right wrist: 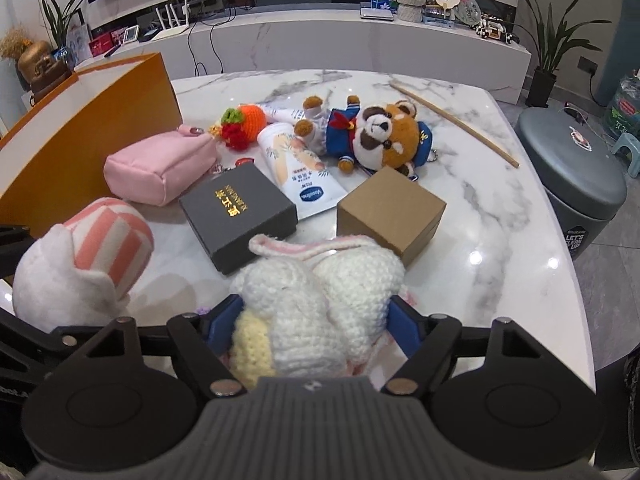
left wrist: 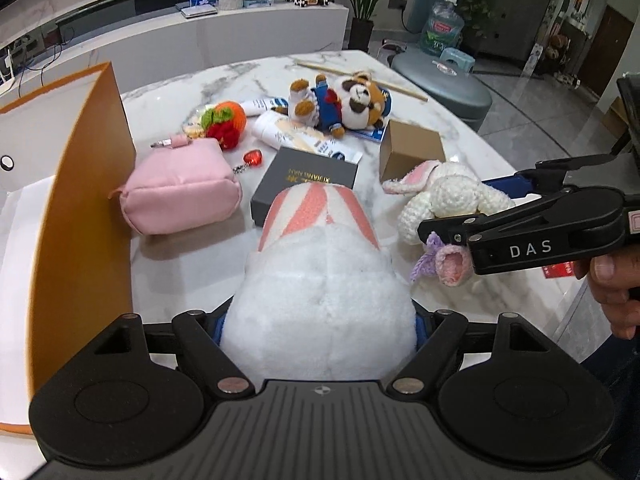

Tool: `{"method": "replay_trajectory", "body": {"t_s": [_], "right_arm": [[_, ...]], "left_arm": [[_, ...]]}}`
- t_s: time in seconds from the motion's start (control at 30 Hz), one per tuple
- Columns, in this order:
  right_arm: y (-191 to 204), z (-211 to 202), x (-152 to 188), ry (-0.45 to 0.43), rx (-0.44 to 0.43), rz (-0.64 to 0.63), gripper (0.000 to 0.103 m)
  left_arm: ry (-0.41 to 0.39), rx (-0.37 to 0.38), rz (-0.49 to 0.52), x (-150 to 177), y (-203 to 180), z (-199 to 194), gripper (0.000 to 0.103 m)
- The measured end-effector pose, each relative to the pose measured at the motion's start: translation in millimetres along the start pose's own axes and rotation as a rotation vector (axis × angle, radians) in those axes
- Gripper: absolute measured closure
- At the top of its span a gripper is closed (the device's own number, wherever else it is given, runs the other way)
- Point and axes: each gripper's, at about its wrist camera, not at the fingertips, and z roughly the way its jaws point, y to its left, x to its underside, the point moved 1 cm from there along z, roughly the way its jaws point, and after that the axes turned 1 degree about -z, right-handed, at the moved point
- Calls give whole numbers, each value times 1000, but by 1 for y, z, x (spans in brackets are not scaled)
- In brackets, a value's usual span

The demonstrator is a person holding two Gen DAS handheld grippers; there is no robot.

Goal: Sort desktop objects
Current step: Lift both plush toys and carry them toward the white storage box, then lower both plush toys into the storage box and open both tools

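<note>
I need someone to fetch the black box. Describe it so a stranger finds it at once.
On the marble table, look beside the tall orange box. Just right of the pink pouch lies the flat black box, next to the brown cardboard cube. It alone is dark, with gold lettering on its lid.

Left wrist view: taken from just behind the left gripper (left wrist: pixel 320 332), angled steeply down and forward over the marble table (left wrist: pixel 440 120); the black gift box (left wrist: pixel 308 184) is seen close ahead at centre.

Right wrist view: taken from just behind the right gripper (right wrist: pixel 316 320), equally steep, with the same black gift box (right wrist: pixel 236 216) ahead and slightly left.

Shared by both: the box, the red panda plush (left wrist: pixel 356 100) (right wrist: pixel 380 132) beyond it, and the orange bin wall (left wrist: pixel 88 184) (right wrist: pixel 92 120) left of it.
</note>
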Motion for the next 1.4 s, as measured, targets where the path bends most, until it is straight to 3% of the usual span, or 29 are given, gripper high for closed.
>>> {"method": "replay_trajectory", "body": {"t_s": [0.27, 0.47, 0.73, 0.93, 1.13, 1.4], "right_arm": [[4, -17, -10, -44, -25, 15, 25], [17, -42, -38, -135, -63, 14, 25], [48, -70, -79, -249, -109, -42, 25], [83, -81, -101, -291, -157, -113, 25], [134, -79, -122, -307, -211, -214, 25], [217, -55, -124, -254, -283, -420, 25]], "left_arm": [[-50, 24, -23, -9, 7, -23, 12], [-116, 19, 43, -40, 10, -65, 12], [-201, -35, 38, -76, 56, -124, 12], [-222, -81, 23, -70, 101, -151, 12], [-196, -109, -43, -57, 143, -150, 12], [-79, -140, -109, -42, 191, -115, 12]]}}
